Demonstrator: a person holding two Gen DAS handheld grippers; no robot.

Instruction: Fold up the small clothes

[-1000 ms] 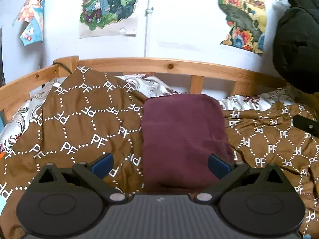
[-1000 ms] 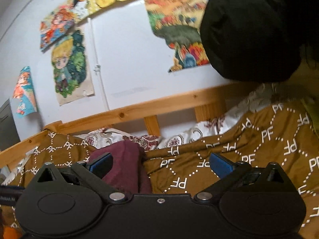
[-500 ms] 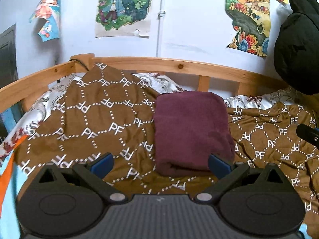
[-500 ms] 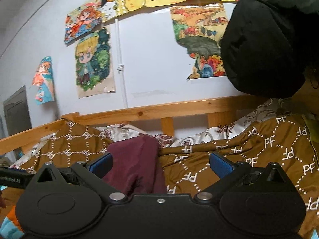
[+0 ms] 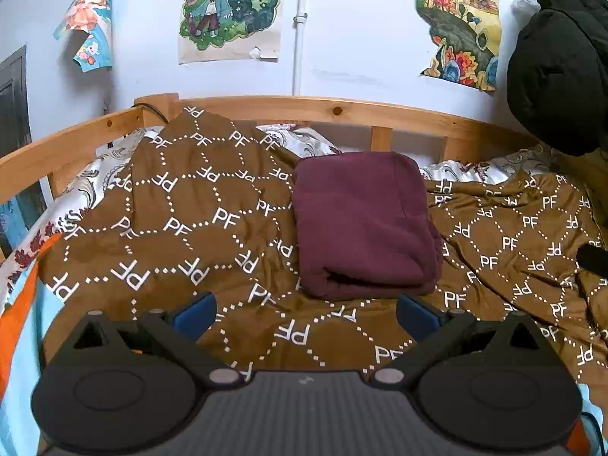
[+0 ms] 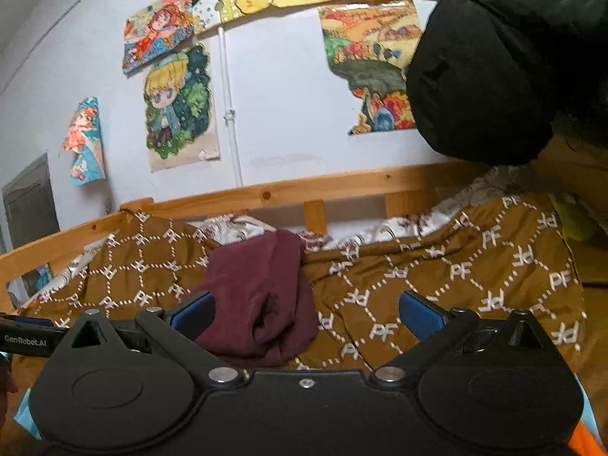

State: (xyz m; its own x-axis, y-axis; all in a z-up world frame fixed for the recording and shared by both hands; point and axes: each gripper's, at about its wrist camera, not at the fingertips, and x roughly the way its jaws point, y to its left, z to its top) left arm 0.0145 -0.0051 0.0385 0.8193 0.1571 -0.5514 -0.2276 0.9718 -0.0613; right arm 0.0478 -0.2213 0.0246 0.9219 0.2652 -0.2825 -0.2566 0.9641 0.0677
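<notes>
A folded maroon garment point(image 5: 361, 224) lies as a thick rectangle on the brown patterned blanket point(image 5: 182, 228) in the middle of the bed. It also shows in the right wrist view point(image 6: 258, 296), seen from its right side. My left gripper point(image 5: 306, 313) is open and empty, held back from the garment's near edge. My right gripper point(image 6: 306, 313) is open and empty, to the right of the garment and apart from it. The tip of the right gripper point(image 5: 592, 258) shows at the right edge of the left wrist view.
A wooden bed rail point(image 5: 342, 108) runs along the back and left. A black jacket point(image 5: 562, 64) hangs at the right, above the bed. Posters cover the white wall point(image 5: 342, 38). An orange and light blue cloth point(image 5: 19, 323) lies at the bed's left front.
Both grippers have pulled back and risen from the maroon garment, which now sits farther away in both views. Both stay open.
</notes>
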